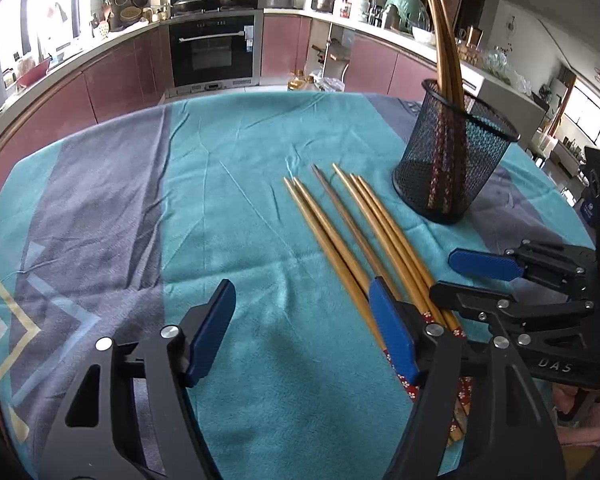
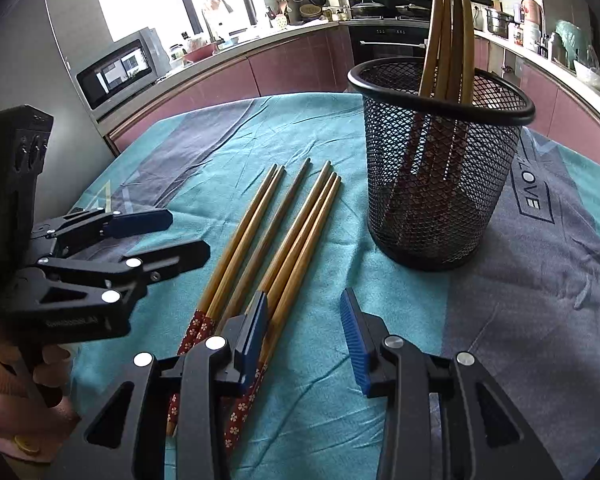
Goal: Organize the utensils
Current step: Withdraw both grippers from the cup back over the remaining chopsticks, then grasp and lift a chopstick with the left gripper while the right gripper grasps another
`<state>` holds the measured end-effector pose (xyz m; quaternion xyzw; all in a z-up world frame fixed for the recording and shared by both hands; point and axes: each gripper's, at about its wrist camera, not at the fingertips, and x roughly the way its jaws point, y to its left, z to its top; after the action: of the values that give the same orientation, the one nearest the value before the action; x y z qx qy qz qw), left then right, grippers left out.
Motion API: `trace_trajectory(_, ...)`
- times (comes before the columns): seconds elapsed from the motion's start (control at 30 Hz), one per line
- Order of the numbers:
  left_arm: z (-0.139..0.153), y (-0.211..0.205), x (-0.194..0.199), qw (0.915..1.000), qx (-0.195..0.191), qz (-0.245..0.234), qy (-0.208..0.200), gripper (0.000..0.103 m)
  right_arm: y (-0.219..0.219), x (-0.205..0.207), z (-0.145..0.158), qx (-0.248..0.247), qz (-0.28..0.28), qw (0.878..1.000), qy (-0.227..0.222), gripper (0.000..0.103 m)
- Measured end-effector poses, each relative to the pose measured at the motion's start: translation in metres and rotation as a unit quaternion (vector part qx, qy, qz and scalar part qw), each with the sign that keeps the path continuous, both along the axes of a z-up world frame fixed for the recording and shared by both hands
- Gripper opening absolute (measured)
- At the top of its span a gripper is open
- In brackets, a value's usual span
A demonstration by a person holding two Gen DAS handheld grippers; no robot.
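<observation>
Several wooden chopsticks [image 1: 352, 232] [image 2: 284, 232] with red flowered handles lie side by side on the teal cloth, tips pointing away. A black mesh holder [image 1: 452, 168] [image 2: 440, 184] stands upright just right of them, with a few chopsticks [image 1: 444, 48] [image 2: 448, 32] leaning inside. My left gripper [image 1: 302, 292] is open over bare cloth, its right finger resting across the handle ends. My right gripper [image 2: 304, 312] is open too, with its left finger over the handles and nothing between the pads. Each gripper shows in the other's view, the left gripper [image 2: 180, 236] and the right gripper [image 1: 452, 276].
The teal and grey cloth [image 1: 140, 200] covers a round table. Behind it curves a kitchen counter with an oven [image 1: 214, 52] and a microwave [image 2: 116, 72]. A person's hand [image 2: 4, 392] holds the left gripper's handle at the near left.
</observation>
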<state>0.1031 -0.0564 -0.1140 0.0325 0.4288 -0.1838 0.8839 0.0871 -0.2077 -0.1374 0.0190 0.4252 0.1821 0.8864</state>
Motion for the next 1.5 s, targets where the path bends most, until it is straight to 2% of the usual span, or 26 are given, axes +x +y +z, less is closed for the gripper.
trace_trajectory(0.27,-0.006,-0.007,0.006,0.9999,0.009,-0.002,0.01,0.063,0.006,0.005,-0.002,-0.015,-0.004,1.0,-0.003,0.034)
trace_trajectory(0.4,-0.007,-0.01,0.007,0.9998,0.012,-0.008,0.01,0.06,0.005,0.006,-0.003,-0.025,-0.007,1.0,-0.002,0.029)
trace_trajectory(0.57,-0.006,-0.014,0.008,0.9997,0.015,-0.019,0.009,0.048,0.003,0.007,-0.003,-0.028,-0.008,1.0,0.0,0.027)
trace_trajectory(0.83,-0.009,-0.016,0.012,0.9991,0.032,-0.026,0.009,0.042,0.003,0.007,-0.003,-0.028,-0.008,1.0,-0.001,0.027)
trace_trajectory(1.0,-0.008,-0.013,0.018,0.9994,0.025,-0.021,0.014,0.037,0.003,0.011,-0.003,-0.028,-0.012,1.0,-0.002,0.027)
trace_trajectory(1.1,-0.008,-0.012,0.022,0.9994,0.025,-0.016,0.016,0.032,0.004,0.016,-0.004,-0.028,-0.016,0.999,-0.004,0.022)
trace_trajectory(1.23,-0.008,-0.012,0.026,0.9996,0.02,-0.009,0.02,0.019,0.001,0.02,-0.004,-0.015,-0.025,1.0,0.0,0.013)
trace_trajectory(1.5,-0.008,-0.006,0.024,0.9995,-0.006,0.01,0.028,0.009,-0.009,0.018,-0.004,0.014,-0.036,0.999,0.01,0.006)
